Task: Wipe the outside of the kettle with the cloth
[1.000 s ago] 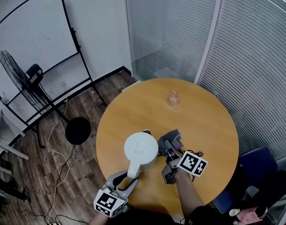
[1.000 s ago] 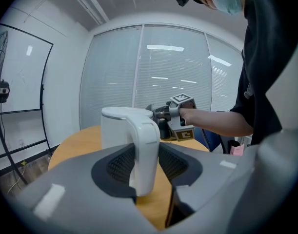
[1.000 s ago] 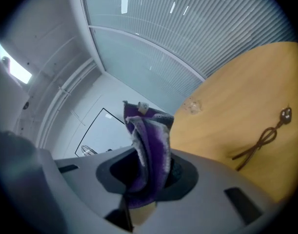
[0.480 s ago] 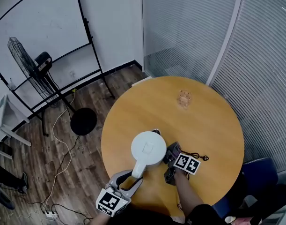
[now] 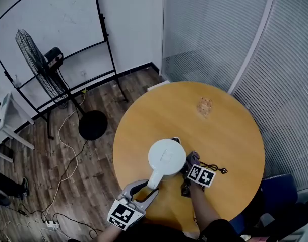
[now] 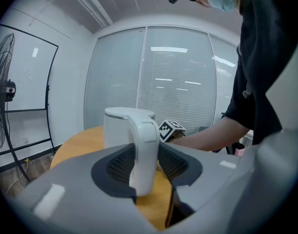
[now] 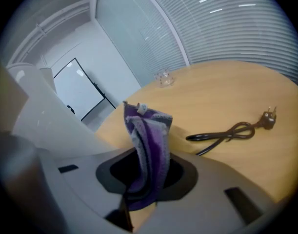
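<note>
Left tongs [image 5: 146, 191] near level, clamped on kettle handle [image 6: 144, 150]; right tongs [image 5: 189, 162] angled down, gripping cloth [image 7: 149, 145]

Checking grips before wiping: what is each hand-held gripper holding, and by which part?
The left hand-held gripper clamps the white kettle by its handle; the right hand-held gripper pinches the purple cloth by its lower end.

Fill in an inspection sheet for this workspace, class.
Surface: round wooden table.
Job's things: white kettle upright; purple cloth beside it.
Clutter: small glass on the far side.
Grippers: left gripper shut on the kettle's handle; right gripper shut on the cloth.
Cables: black plug cord loose on the table; cords on the floor.
Surroundings: fan, whiteboard, blinds.
</note>
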